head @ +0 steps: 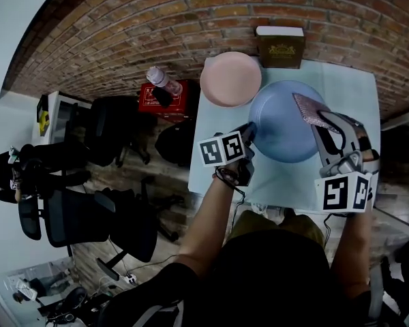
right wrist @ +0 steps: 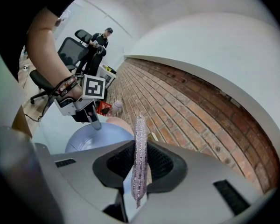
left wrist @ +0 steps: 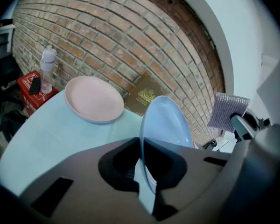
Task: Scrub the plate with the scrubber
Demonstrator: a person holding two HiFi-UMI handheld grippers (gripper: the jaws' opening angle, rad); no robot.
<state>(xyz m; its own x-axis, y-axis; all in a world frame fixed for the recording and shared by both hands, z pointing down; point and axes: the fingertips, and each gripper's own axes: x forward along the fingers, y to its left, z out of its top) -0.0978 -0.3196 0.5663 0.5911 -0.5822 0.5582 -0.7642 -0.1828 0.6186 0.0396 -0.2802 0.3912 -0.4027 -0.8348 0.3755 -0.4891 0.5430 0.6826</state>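
The blue plate [head: 286,125] is held off the pale blue table [head: 279,182], tilted up on edge. My left gripper [head: 251,132] is shut on its near left rim; in the left gripper view the rim [left wrist: 165,120] runs straight between the closed jaws [left wrist: 142,164]. My right gripper [head: 327,129] is shut on the silvery-purple scrubber [head: 310,109], which sticks up over the plate's right edge, just apart from it. In the right gripper view the scrubber [right wrist: 140,157] stands edge-on between the jaws, with the plate [right wrist: 95,136] and left gripper [right wrist: 91,118] beyond it.
A pink plate [head: 230,79] lies at the table's far left corner, with a brown book [head: 280,46] against the brick wall. A red box [head: 160,97] and a bottle [head: 162,79] stand left of the table. Office chairs [head: 88,210] fill the floor at left.
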